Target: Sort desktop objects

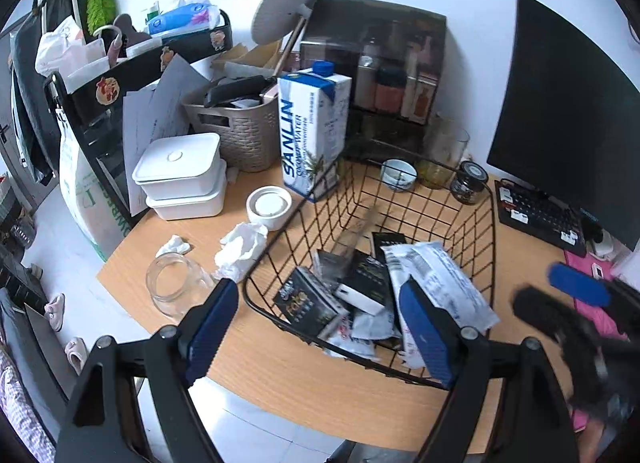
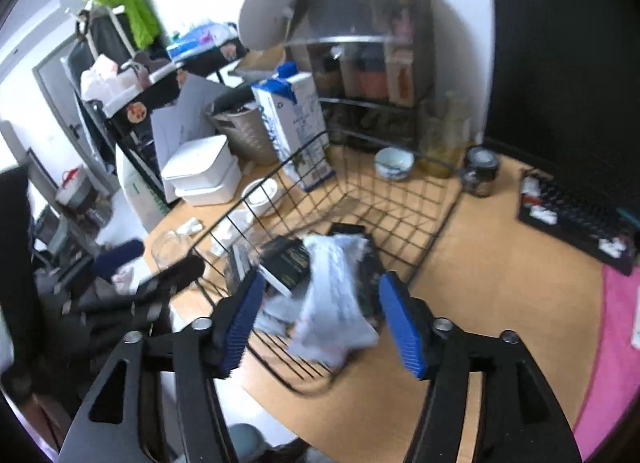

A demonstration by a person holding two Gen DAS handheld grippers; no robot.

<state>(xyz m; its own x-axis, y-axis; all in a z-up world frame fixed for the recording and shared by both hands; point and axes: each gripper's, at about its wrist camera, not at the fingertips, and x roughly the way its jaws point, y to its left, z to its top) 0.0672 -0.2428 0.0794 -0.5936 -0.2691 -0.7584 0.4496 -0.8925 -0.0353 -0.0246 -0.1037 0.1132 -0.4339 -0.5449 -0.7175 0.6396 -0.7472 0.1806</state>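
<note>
So right now both grippers hang over the near end of the black wire basket [image 1: 472,199] on the wooden surface [image 1: 280,367], both angled down into it. The right gripper [image 2: 320,327] has its jaws spread wide with nothing pinched; the pale plastic packet [image 2: 336,295] lies between and just below its blue pads, on top of the pile, apparently loose. The left gripper [image 1: 320,335] is spread too, empty, straddling the basket's near rim.

Already in the basket: that packet, a couple of dark boxes [image 1: 308,299] and some small sachets.

What's left out, I'd say, is the crumpled tissue [image 1: 242,247] and the clear glass jar [image 1: 176,287], both just outside the basket's left wall. The jar lies on its side, mouth facing the near edge. The left gripper is clearly the nearer one.
</note>
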